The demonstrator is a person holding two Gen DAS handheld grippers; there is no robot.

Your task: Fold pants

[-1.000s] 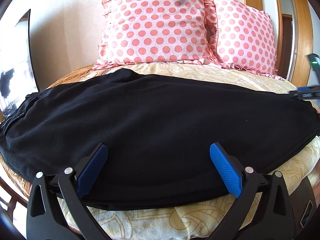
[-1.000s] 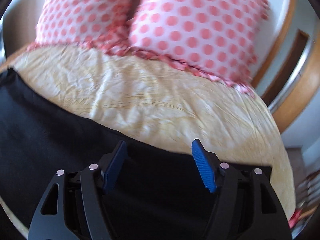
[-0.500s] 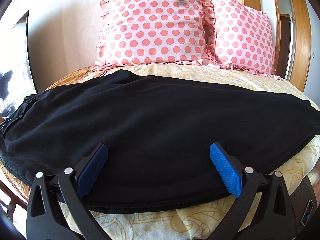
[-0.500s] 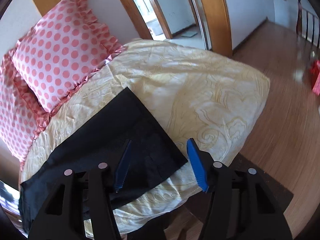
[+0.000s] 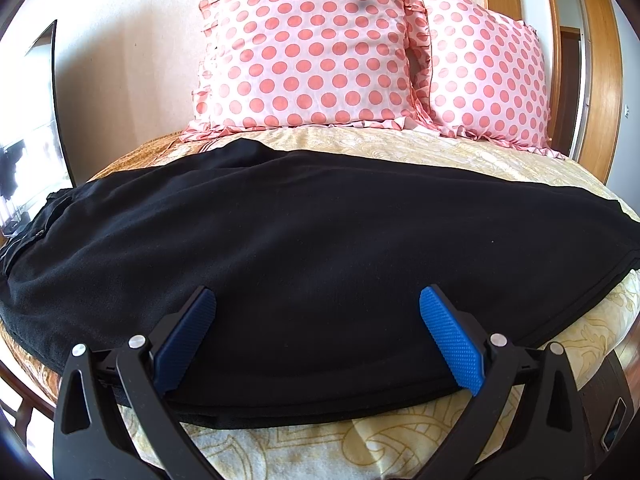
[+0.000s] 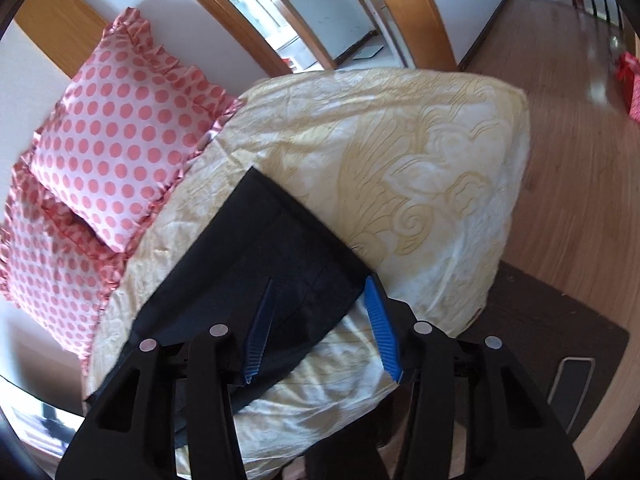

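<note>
**Black pants laid lengthwise on the bed, both grippers open and empty.**

The pants (image 5: 320, 240) lie flat across the bed (image 5: 480, 160), legs stacked one on the other, waistband toward the left and cuffs (image 6: 304, 236) toward the right, near the bed's corner. The left gripper (image 5: 318, 340) hovers at the near long edge with fingers (image 5: 450, 344) spread wide, holding nothing. The right gripper (image 6: 320, 328) sits over the cuff end, fingers likewise apart and empty. The fabric appears soft, matte and limp; judged light, non-slippery, likely to sag and shift between layers when lifted. Recommended hold: pinch both layers together at the cuff hem, and again at the waistband. The waistband end is distorted at the left wrist view's edge; whether either gripper touches the cloth cannot be determined. Two polka-dot pillows (image 5: 312, 52) stand behind.
</note>
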